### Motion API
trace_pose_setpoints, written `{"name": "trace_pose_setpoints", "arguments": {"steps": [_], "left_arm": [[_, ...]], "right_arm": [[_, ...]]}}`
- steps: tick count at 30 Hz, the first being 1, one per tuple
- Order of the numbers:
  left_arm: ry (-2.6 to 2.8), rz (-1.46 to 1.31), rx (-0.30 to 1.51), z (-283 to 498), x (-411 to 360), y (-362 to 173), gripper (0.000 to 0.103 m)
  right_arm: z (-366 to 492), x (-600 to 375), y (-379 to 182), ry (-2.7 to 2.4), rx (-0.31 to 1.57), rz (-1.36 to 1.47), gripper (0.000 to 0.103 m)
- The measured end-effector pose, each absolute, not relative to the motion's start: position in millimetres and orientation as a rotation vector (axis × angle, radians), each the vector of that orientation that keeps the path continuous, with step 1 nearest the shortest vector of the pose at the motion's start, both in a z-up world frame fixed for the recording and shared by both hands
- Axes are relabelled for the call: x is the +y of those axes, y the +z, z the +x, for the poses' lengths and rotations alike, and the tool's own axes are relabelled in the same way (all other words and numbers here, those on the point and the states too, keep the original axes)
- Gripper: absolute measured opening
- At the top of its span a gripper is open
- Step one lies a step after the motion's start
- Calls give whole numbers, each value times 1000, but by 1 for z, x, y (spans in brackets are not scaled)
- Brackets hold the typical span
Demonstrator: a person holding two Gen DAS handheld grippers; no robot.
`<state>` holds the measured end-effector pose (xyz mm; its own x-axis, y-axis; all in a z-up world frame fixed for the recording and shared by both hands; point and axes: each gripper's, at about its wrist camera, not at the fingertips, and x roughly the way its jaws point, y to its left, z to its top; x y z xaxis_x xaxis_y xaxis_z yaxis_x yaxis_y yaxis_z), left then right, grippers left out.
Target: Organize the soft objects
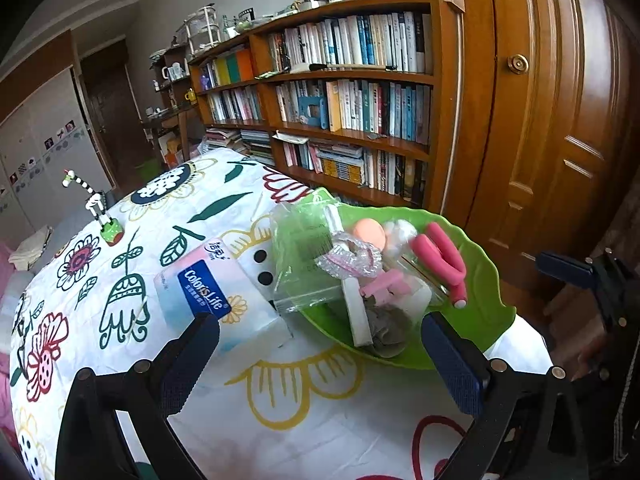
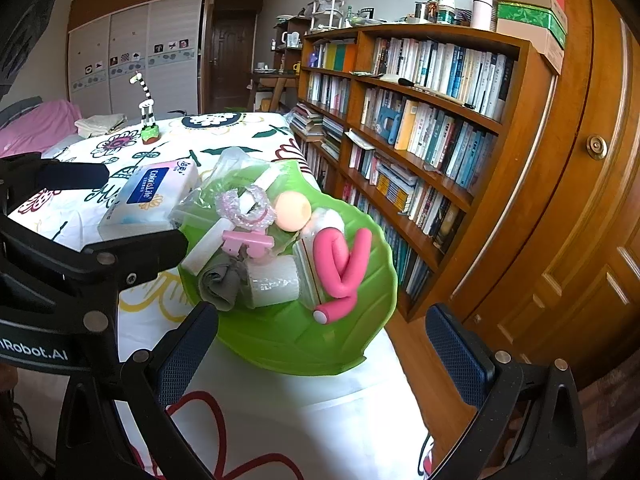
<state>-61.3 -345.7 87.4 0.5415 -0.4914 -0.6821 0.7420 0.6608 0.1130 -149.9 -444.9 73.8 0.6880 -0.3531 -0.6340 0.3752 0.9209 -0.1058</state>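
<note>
A green leaf-shaped bowl [image 1: 486,280] [image 2: 304,344] sits at the table's right edge, filled with soft items. Among them are a bent pink foam roller [image 1: 440,254] [image 2: 340,264], a peach sponge [image 1: 370,232] [image 2: 292,208], a grey cloth [image 1: 388,328] [image 2: 220,280], a white roll [image 2: 272,284], a pink clip [image 2: 248,240] and a clear plastic bag [image 1: 300,256]. A ColorisLife tissue pack [image 1: 208,284] [image 2: 148,196] lies left of the bowl, touching it. My left gripper [image 1: 324,356] is open near the bowl's front rim. My right gripper [image 2: 322,332] is open too and holds nothing.
The table wears a floral cloth [image 1: 120,280]. A striped giraffe figurine [image 1: 96,208] [image 2: 146,108] stands at its far side. A full wooden bookshelf [image 1: 352,92] and a wooden door [image 1: 560,120] lie close on the right. Beyond the table are a pink bed [image 2: 36,128] and a wardrobe.
</note>
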Motion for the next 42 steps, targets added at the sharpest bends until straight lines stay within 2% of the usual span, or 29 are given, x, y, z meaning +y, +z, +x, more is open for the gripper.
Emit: {"name": "trace_pose_setpoints", "arguments": {"steps": [28, 42], "left_arm": [[-781, 401, 787, -47, -356, 72, 103], [-791, 465, 747, -55, -365, 71, 103]], "right_arm": [[-151, -447, 67, -419, 711, 38, 103], [-153, -449, 64, -426, 710, 33, 103]]}}
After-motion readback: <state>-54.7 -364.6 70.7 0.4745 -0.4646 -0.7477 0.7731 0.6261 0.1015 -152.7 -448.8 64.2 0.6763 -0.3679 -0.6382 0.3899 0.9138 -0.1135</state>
